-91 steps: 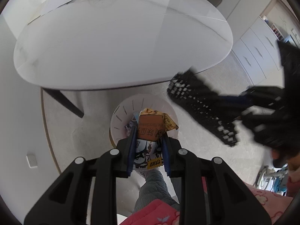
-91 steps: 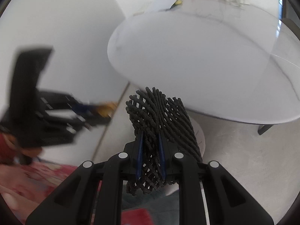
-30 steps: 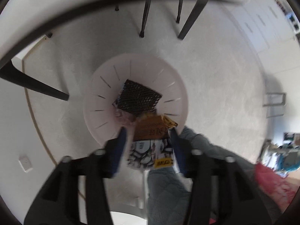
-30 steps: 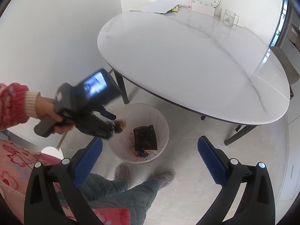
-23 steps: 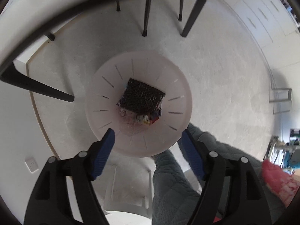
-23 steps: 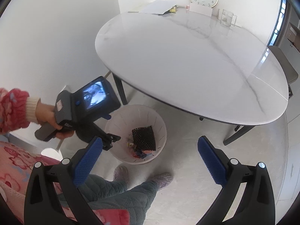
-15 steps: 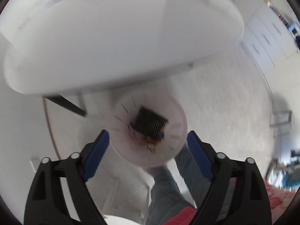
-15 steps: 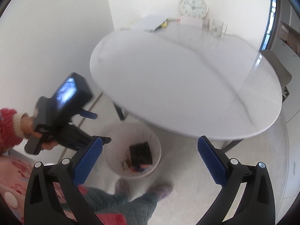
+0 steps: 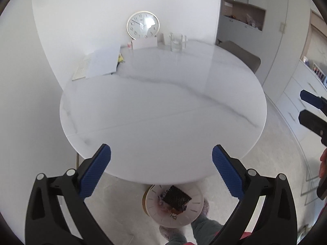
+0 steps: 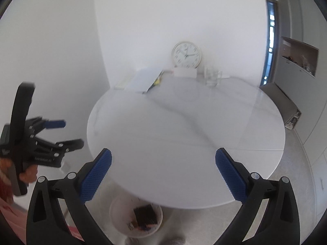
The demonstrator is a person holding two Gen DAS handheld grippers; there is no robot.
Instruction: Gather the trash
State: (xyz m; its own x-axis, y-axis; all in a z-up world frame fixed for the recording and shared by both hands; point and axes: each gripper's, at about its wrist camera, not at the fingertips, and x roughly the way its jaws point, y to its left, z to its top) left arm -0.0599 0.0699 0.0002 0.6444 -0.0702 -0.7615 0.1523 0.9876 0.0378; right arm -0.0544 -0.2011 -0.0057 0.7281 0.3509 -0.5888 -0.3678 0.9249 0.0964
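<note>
A: Where is the trash?

B: In the white bin (image 9: 194, 217) on the floor, just under the near edge of the round marble table (image 9: 163, 112); a black mesh piece (image 9: 177, 199) lies on top of coloured wrappers (image 9: 173, 214).

A: And the grippers?

B: The left gripper (image 9: 161, 161) is opening, its blue pads far apart with nothing between them; the right gripper (image 10: 163, 163) also stands wide and bare; both hang above the table.
</note>
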